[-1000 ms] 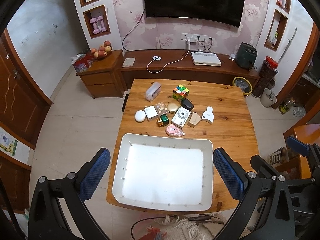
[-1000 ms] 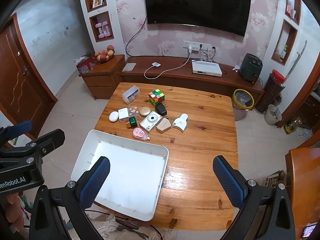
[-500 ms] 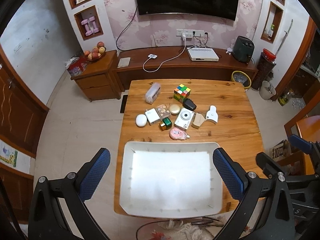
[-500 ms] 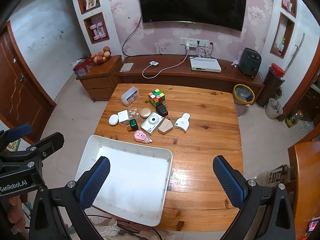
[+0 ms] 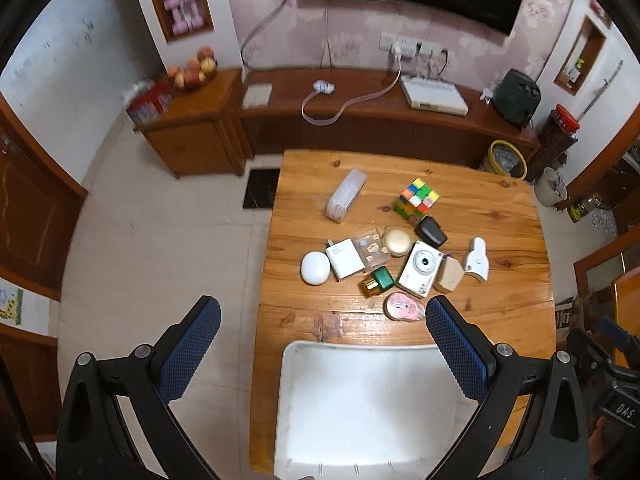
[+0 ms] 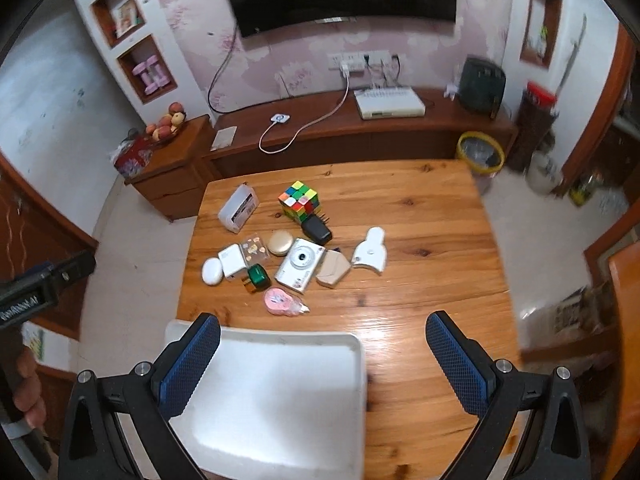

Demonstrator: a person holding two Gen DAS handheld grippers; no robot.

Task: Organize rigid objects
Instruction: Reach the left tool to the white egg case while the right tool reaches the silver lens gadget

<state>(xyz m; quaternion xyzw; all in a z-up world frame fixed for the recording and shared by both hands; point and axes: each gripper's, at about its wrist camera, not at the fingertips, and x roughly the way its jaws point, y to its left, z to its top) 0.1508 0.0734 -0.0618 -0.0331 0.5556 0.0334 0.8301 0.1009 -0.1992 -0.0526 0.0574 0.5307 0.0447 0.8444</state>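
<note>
- Grippers: left gripper (image 5: 322, 322) held above the near left corner of the table, blue-padded fingers (image 5: 192, 348) spread wide, nothing between them; right gripper (image 6: 322, 330) held above the near edge, fingers (image 6: 456, 360) likewise spread wide and empty.
- White tray (image 5: 304, 360), shallow, rounded corners, at the near edge of the wooden table (image 5: 500, 320); interior bare in both views.
- Pink tape dispenser (image 5: 403, 306), the item nearest the tray, lying apart from its far rim.
- Green bottle with gold cap (image 5: 378, 281), on its side, just beyond the dispenser.
- White compact camera (image 5: 421, 273), lens up, just right of the bottle; beige wedge-shaped case (image 5: 449, 277) touching its right side.
- White handled device (image 5: 477, 259), rightmost of the cluster, near the beige case.
- White oval case (image 5: 315, 267), leftmost; white charger block (image 5: 345, 259) beside it; clear card with small shapes (image 5: 371, 246) next to the charger.
- Round cream compact (image 5: 397, 241) and black plug adapter (image 5: 431, 232), behind the camera.
- Colour cube (image 5: 416, 197), multicoloured, just beyond the black adapter.
- Translucent box (image 5: 346, 195), long and narrow, lying apart at the far left of the cluster.
</note>
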